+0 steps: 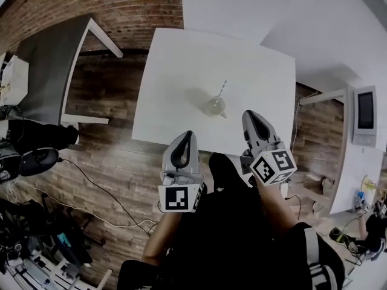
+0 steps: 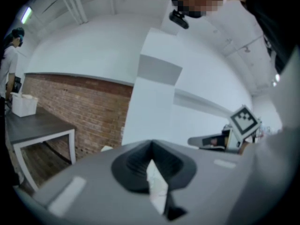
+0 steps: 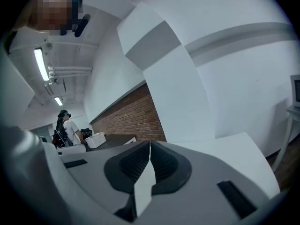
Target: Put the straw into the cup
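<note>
A clear cup (image 1: pixel 215 106) stands near the middle of the white table (image 1: pixel 181 71) in the head view, with a striped straw (image 1: pixel 221 91) standing in it and leaning to the upper right. Both grippers are held back at the table's near edge, apart from the cup. My left gripper (image 1: pixel 183 139) is shut and empty, tips at the table's edge. My right gripper (image 1: pixel 254 117) is shut and empty, just right of and nearer than the cup. In the left gripper view (image 2: pixel 151 150) and the right gripper view (image 3: pixel 150 148) the jaws meet with nothing between them; the cup does not show.
A dark grey table (image 1: pixel 48 65) stands at the left by a brick wall (image 1: pixel 103 5). A white box (image 2: pixel 23 104) sits on it. Cables and gear (image 1: pixel 36 162) lie on the wooden floor at the left. A person (image 3: pixel 68 125) stands far off. A wall panel (image 1: pixel 366 113) hangs at the right.
</note>
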Demonstrator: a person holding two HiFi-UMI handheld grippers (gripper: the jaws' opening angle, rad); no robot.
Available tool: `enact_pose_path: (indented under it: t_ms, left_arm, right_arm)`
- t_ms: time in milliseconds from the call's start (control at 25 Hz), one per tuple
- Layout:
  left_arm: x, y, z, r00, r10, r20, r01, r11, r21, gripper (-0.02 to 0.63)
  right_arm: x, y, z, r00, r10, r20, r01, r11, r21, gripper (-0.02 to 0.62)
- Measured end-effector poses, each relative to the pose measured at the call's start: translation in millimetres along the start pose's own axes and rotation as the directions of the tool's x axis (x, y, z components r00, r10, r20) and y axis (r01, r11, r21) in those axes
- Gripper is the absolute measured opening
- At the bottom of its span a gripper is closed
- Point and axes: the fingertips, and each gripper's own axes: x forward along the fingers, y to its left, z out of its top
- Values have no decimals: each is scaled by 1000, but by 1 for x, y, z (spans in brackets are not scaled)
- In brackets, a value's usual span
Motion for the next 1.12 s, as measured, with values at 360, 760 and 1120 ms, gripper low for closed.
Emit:
enact_pose_path:
  t_ms: [360,760,1120]
  left_arm:
    - [-52,-9,8,995,-100,-13,100,995,4,5]
    - [-85,-39,5,984,-179,-21,179,984,11,5]
    - [-95,-52,0,987,-156,-31,157,988,12,5]
  right_arm:
    - [-65,42,-24,995,-97,18,97,995,24,9]
    - [-118,65,-40,991,-127,32,127,992,15,8]
    - [-137,70,-37,994,-95,46,95,995,-10,9]
